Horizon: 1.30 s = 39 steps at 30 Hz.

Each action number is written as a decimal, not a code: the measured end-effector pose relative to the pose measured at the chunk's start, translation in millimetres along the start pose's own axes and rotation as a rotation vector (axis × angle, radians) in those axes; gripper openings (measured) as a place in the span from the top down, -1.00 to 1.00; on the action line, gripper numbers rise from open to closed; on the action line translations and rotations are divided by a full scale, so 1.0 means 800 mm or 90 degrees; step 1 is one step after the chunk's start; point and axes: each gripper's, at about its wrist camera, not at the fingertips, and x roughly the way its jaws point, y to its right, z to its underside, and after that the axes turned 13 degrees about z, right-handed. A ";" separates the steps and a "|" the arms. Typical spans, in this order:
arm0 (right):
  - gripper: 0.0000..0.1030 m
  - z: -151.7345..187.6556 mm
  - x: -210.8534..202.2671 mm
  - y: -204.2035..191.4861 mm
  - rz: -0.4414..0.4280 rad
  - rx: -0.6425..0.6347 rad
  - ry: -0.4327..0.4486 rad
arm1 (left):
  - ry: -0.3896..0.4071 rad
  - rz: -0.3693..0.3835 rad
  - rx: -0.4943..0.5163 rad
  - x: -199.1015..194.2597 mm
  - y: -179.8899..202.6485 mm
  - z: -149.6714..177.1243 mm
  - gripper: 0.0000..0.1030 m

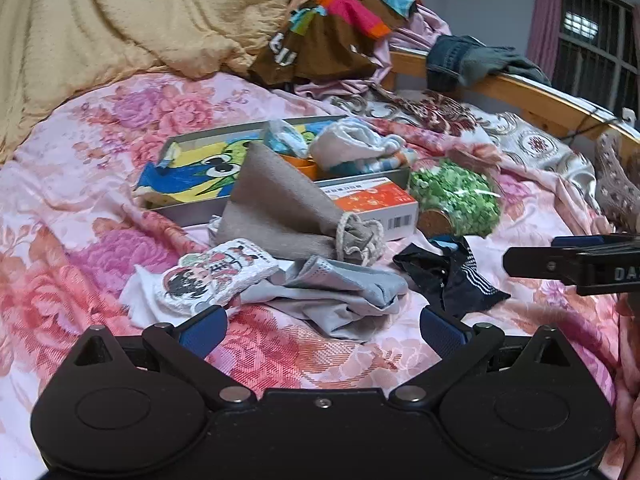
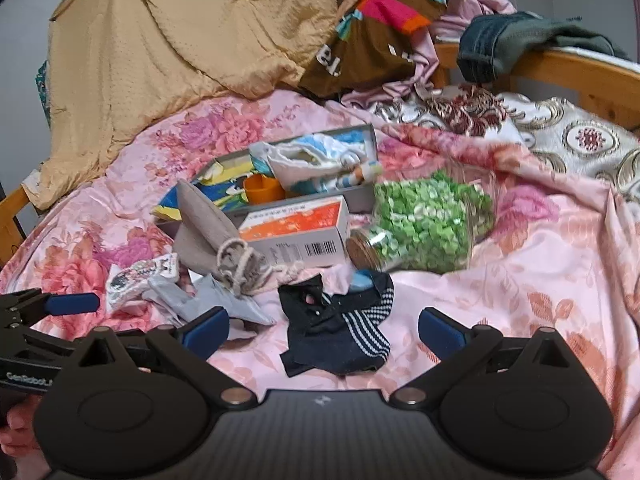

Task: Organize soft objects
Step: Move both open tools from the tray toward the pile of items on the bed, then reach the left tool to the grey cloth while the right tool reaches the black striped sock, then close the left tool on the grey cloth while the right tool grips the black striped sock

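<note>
Soft items lie on the pink floral bedsheet. A grey cloth sits just ahead of my open, empty left gripper. A white cartoon-print pouch lies to its left. A tan drawstring bag leans on the grey tray. A dark navy striped sock lies just ahead of my open, empty right gripper; it also shows in the left wrist view. A white cloth rests in the tray.
An orange-and-white box and a jar of green paper stars lie beside the tray. A tan blanket, colourful clothes and jeans pile at the back by the wooden bed rail.
</note>
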 end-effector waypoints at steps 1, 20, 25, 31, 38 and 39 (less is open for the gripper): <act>-0.99 0.001 0.003 0.000 0.002 -0.002 -0.003 | -0.002 0.003 0.006 0.002 0.000 0.000 -0.98; -0.99 0.013 0.039 -0.018 0.041 -0.098 0.018 | -0.064 -0.002 0.119 0.071 -0.003 0.001 -0.91; -0.90 0.015 0.053 -0.022 0.047 -0.130 0.023 | -0.082 0.001 0.151 0.087 -0.001 -0.002 -0.82; -0.87 0.018 0.070 -0.029 0.048 -0.158 0.022 | -0.098 0.000 0.146 0.096 -0.005 -0.003 -0.64; -0.75 0.021 0.091 -0.032 0.045 -0.172 0.008 | -0.110 -0.023 0.154 0.099 -0.004 -0.001 -0.26; -0.72 0.021 0.092 -0.032 0.045 -0.174 0.005 | -0.109 -0.024 0.155 0.097 -0.003 -0.001 -0.15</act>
